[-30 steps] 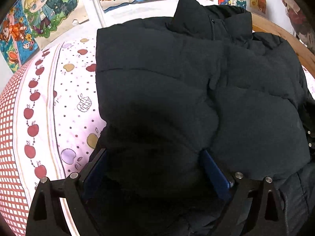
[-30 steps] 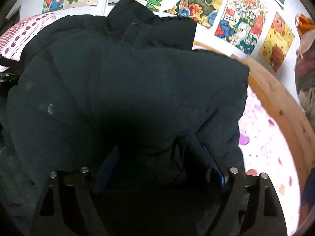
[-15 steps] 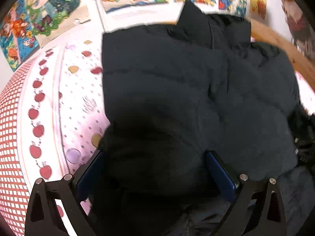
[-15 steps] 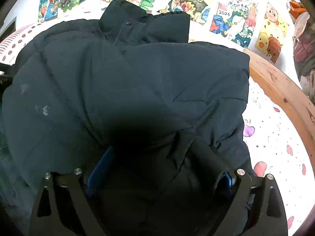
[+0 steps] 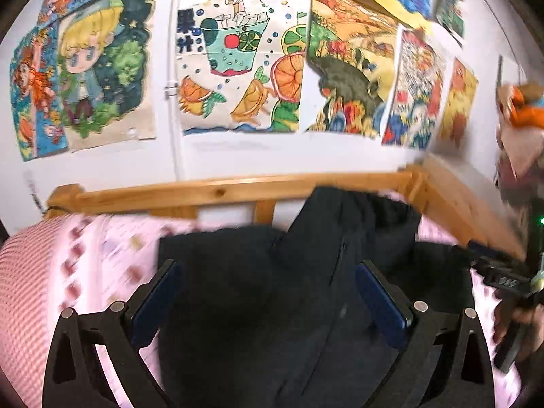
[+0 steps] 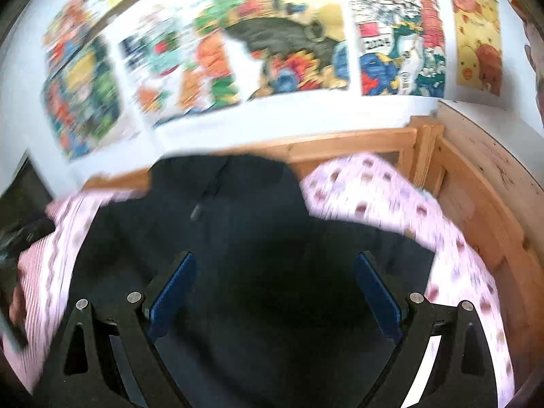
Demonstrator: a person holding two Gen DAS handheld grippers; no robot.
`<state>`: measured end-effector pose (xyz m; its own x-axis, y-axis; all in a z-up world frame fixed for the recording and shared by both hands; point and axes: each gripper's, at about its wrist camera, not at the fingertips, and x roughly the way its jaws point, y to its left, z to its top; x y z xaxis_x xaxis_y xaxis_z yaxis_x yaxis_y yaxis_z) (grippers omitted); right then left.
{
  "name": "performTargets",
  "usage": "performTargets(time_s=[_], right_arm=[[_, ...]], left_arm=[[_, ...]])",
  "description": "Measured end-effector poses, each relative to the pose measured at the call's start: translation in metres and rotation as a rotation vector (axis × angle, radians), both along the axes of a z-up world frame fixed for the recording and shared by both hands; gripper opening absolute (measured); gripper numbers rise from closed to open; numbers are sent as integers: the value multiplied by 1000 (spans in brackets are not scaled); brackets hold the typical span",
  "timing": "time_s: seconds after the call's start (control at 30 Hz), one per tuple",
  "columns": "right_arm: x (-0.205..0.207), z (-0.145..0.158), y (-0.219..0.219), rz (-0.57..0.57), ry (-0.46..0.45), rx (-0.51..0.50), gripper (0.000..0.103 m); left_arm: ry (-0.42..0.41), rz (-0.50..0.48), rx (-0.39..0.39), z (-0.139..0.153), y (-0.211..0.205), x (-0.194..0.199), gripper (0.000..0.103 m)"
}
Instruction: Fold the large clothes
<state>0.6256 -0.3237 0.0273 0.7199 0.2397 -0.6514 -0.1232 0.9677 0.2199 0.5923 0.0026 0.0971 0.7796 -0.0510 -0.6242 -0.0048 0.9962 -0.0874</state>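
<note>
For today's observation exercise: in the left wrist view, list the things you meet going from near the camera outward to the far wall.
Left gripper → black padded jacket → pink patterned bedsheet → wooden bed rail → white wall → children's drawings.

Two hand-held black two-finger grippers, each a rig of flat, angular black plates with triangular cut-outs. The left gripper carries a pair of long fingers faced with dark blue pads, and round silver screw heads mark the pivots on both sides. The right gripper shows the same build: blue-lined fingers and matching silver pivot screws. At the right edge of the left wrist view, a blurred hand grips what appears to be that second black tool, near a small green light.
</note>
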Motion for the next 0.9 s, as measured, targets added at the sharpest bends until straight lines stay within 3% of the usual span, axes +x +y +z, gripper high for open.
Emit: performTargets(time_s=[0.2, 0.3, 0.43, 0.5, 0.53, 0.57, 0.6, 0.67, 0.77, 0.9], right_arm=[[35, -18, -9, -42, 9, 125, 91], [46, -23, -9, -43, 16, 116, 87], [76, -20, -4, -52, 26, 58, 82], [93, -23, 6, -62, 34, 17, 77], [101, -26, 11, -71, 44, 10, 73], [108, -30, 16, -71, 61, 23, 58], [112, -34, 20, -70, 81, 43, 38], [111, -39, 27, -79, 92, 51, 19], [86, -27, 37, -51, -3, 21, 14], [43, -7, 37, 6, -84, 1, 11]], left_arm=[[25, -23, -68, -18, -31, 88, 102], [60, -27, -65, -33, -40, 119, 97], [93, -72, -175, -58, -31, 149, 53], [92, -94, -270, -68, -24, 157, 41], [86, -104, -303, -71, -22, 158, 29], [82, -119, -321, -74, -22, 158, 15], [74, -142, -327, -74, -23, 157, 12], [39, -168, -315, -70, -26, 148, 9], [-9, -197, -353, -61, -24, 128, 8], [-56, -230, -294, -47, -20, 98, 7]])
